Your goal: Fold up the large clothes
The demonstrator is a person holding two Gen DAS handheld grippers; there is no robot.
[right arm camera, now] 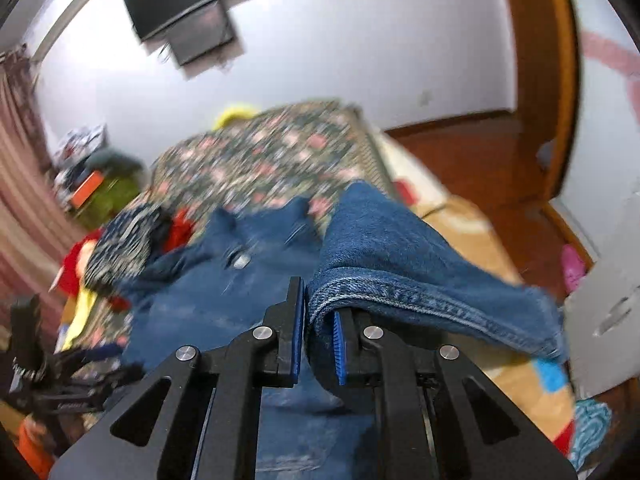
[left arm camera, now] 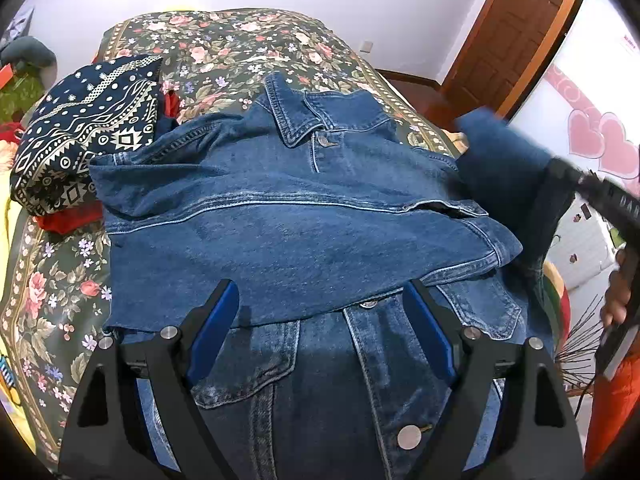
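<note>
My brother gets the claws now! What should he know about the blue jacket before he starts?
Left claw: open, empty, over the blue denim jacket on the flowery bedspread.
Right claw: shut on the jacket's sleeve, lifted off to the right side.
Done: one sleeve already lies folded across the jacket's front.
Left: lay the held sleeve across too, then probably fold the body.
Navy patterned cloth sits beside it, apart from this job.

Even, bright indoor light filled both fisheye views — edges bowed and vignetted black; the left was sharp, the right smeared with motion blur.
</note>
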